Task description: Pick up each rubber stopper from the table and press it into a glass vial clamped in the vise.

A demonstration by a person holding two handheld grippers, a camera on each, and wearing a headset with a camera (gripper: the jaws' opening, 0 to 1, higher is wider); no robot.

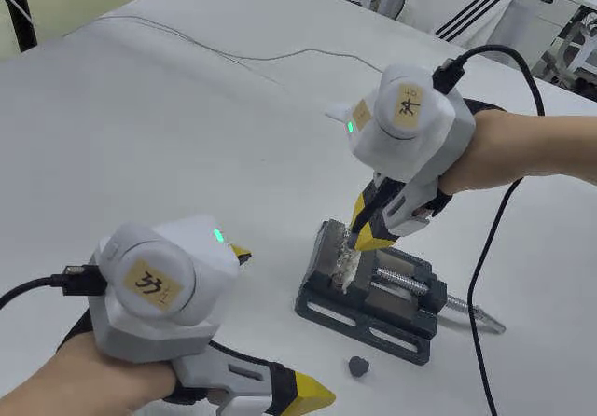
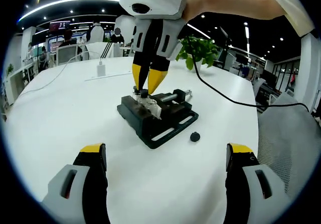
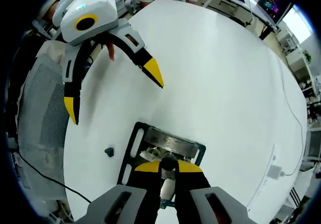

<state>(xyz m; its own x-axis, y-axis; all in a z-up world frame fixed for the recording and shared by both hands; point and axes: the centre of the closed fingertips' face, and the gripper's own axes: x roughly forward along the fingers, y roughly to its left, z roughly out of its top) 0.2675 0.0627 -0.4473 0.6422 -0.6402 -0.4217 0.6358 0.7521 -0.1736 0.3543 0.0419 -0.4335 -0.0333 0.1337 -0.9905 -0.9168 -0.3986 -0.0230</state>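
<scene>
While the right claw (image 1: 360, 240) clenches a stopper (image 3: 168, 162) over the vise (image 1: 411, 319), left claw (image 2: 166, 151) gapes.

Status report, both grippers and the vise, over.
Right gripper shut on a rubber stopper, over the vial in the vise. Left gripper open, held clear. One loose stopper on the table. Nothing in the way.

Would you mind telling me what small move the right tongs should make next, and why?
Probably press straight down: the right tongs are shut on a stopper right over the vial clamped in the vise, and whether it is seated is unclear. A loose stopper waits on the table.
</scene>
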